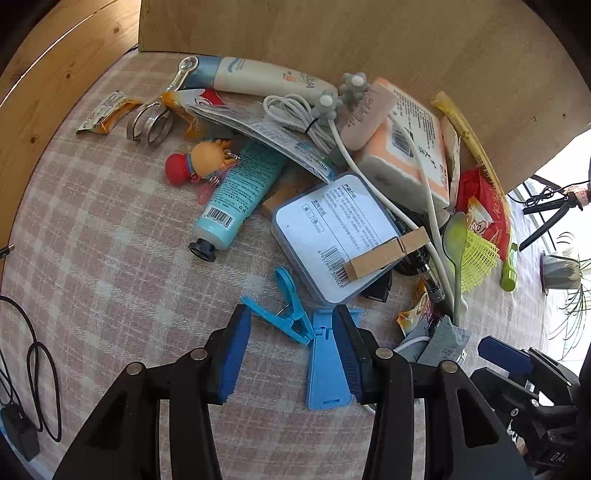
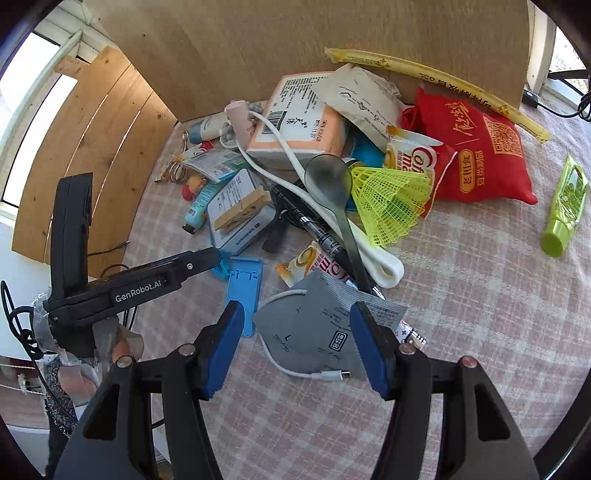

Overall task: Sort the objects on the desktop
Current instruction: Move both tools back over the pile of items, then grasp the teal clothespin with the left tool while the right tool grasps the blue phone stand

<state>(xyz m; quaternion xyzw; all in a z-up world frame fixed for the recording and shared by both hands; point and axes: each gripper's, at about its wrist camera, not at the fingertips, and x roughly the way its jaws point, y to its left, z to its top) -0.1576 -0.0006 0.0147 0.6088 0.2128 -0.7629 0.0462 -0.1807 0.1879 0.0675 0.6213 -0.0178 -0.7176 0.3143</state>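
A pile of desk clutter lies on the pink checked cloth (image 1: 110,229). My left gripper (image 1: 291,325) is open, its blue pads either side of a blue plastic clip (image 1: 286,310) and a light blue phone stand (image 1: 327,365), just above them. The stand also shows in the right wrist view (image 2: 243,291). My right gripper (image 2: 297,332) is open over a grey mask packet (image 2: 317,328) with a white cable (image 2: 291,365). A blue tin (image 1: 332,232) with a wooden clothespin (image 1: 388,254) lies beyond the left gripper.
Further back lie a teal tube (image 1: 236,184), a doll keychain (image 1: 199,162), a sunscreen tube (image 1: 258,75), a tissue pack (image 1: 406,147), a spoon (image 2: 332,188), a yellow shuttlecock (image 2: 391,199), a red bag (image 2: 476,147) and a green tube (image 2: 565,210). A wooden board (image 1: 332,33) stands behind.
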